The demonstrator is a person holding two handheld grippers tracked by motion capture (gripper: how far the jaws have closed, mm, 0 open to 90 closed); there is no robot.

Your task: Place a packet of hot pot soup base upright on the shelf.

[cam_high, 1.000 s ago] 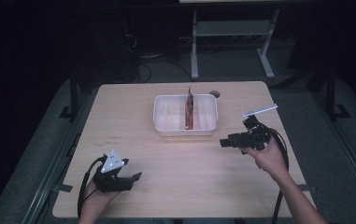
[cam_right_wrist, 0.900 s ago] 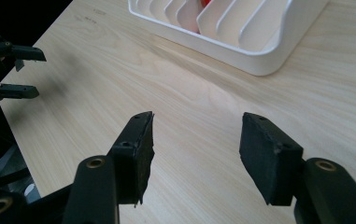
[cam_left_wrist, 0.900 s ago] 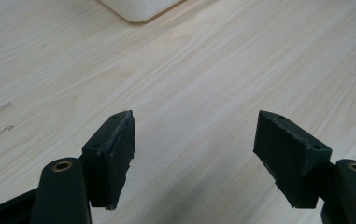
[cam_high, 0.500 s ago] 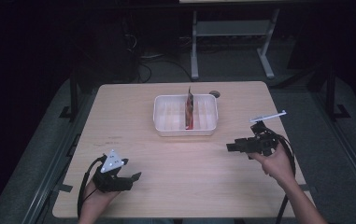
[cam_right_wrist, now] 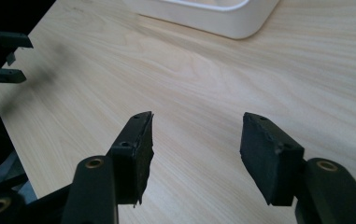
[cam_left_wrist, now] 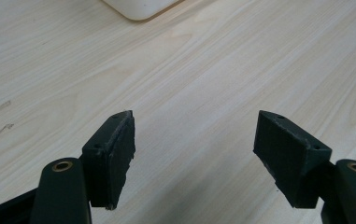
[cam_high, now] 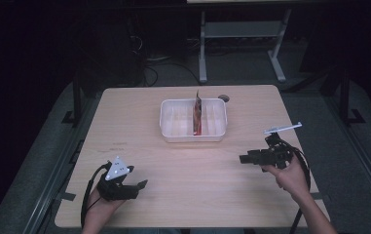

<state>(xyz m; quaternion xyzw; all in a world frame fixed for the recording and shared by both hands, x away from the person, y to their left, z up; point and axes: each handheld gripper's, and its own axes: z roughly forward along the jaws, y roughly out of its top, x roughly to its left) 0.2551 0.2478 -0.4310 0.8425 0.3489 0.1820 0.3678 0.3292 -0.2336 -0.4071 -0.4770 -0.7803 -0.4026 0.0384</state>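
Nearest to the person, at the front left of the table point(cam_high: 188, 195) and well apart from the white tray point(cam_high: 170, 134), the left gripper point(cam_high: 143, 184) rests low on the wood in the left hand point(cam_high: 102, 202). Its jaws stand wide apart with nothing between them; in the left gripper view the bare wood shows in the gap, and a corner of the tray lies far ahead. This gripper points to the right and a little toward the tray.

To the front right of the tray, the right gripper point(cam_high: 243, 159) is held in the right hand point(cam_high: 287, 174) above the table. Its jaws are also apart and empty, and they point left, across the table. In the right gripper view the tray is ahead of the fingers point(cam_right_wrist: 136, 154), and the other gripper shows small at the left edge.

Farther off, the tray sits at the middle back of the table, its long side running left to right. Inside it a thin reddish packet point(cam_high: 198, 114) stands upright on its edge, right of the tray's middle, its long axis pointing up and its flat faces turned left and right.
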